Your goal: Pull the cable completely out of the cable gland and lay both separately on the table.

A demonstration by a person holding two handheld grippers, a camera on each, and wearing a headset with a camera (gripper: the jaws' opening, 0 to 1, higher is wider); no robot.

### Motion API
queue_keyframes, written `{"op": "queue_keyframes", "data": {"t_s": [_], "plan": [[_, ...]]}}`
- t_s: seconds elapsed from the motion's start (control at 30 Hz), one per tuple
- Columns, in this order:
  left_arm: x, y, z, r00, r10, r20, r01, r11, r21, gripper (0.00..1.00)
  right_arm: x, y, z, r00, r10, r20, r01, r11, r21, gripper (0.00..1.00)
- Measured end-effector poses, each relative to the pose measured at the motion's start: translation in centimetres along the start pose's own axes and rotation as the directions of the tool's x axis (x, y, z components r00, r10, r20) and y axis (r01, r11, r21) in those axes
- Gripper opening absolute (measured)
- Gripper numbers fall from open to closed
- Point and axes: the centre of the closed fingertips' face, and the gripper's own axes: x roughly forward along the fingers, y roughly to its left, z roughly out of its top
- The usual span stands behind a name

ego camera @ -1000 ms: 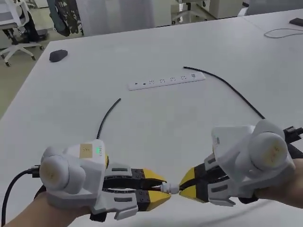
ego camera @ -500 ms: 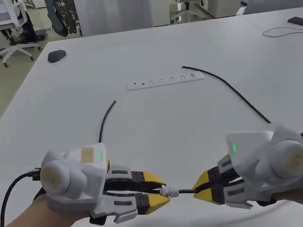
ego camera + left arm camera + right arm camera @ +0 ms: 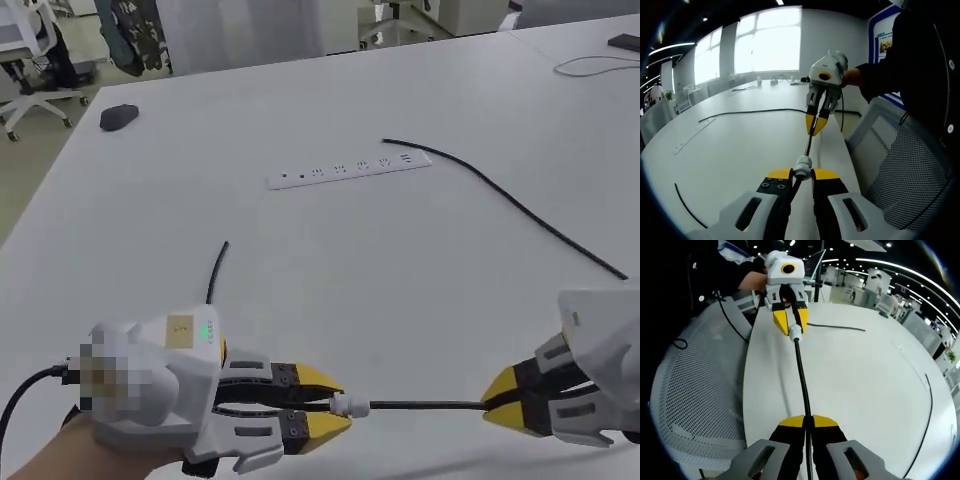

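A small white cable gland (image 3: 348,406) sits between the yellow jaws of my left gripper (image 3: 335,405), which is shut on it just above the table's near edge. A thin black cable (image 3: 430,405) runs taut from the gland to my right gripper (image 3: 495,405), which is shut on it at the lower right. The cable's loose tail (image 3: 215,270) lies on the table beyond the left gripper. In the left gripper view the gland (image 3: 801,167) is at the jaw tips and the cable (image 3: 809,142) leads to the right gripper (image 3: 815,122). The right gripper view looks along the cable (image 3: 801,375) to the gland (image 3: 795,331).
A white power strip (image 3: 350,168) lies mid-table with its black cord (image 3: 510,200) trailing to the right. A dark mouse (image 3: 120,117) rests far left. A mesh chair (image 3: 910,150) stands at the table's near edge. Office chairs (image 3: 30,60) stand beyond the table.
My right gripper has moved to the right, away from the left one, drawing a longer stretch of cable out of the gland. The tail on the table has shortened toward the left gripper.
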Motion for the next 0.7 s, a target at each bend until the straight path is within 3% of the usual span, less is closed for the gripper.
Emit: {"op": "queue_keyframes", "data": {"t_s": [0.13,0.47,0.53,0.6,0.7], "plan": [[-0.1,0.1,0.0,1.0000,0.004,-0.001,-0.004,1.000,0.001,0.15,-0.1,-0.6,-1.9,0.9973,-0.027,-0.068,0.026,0.999,-0.018,0.00],[-0.9,0.3,-0.4,0.9996,0.014,-0.023,-0.013,1.000,0.013,0.15,-1.0,-1.3,-5.1,0.9886,-0.043,-0.144,0.043,0.999,-0.002,0.00],[-1.0,0.4,-0.4,0.9996,0.016,-0.022,-0.016,1.000,0.016,0.15,-1.0,-1.6,-5.6,0.9837,-0.053,-0.172,0.055,0.998,0.011,0.00],[-1.0,0.4,-0.3,0.9996,0.015,-0.022,-0.015,1.000,0.014,0.15,-0.9,-1.3,-5.6,0.9837,-0.031,-0.177,0.048,0.995,0.091,0.00],[-1.1,0.6,-0.3,0.9994,0.025,-0.023,-0.025,1.000,0.013,0.15,-1.2,-1.8,-5.1,0.9851,-0.050,-0.165,0.061,0.996,0.067,0.00]]}}
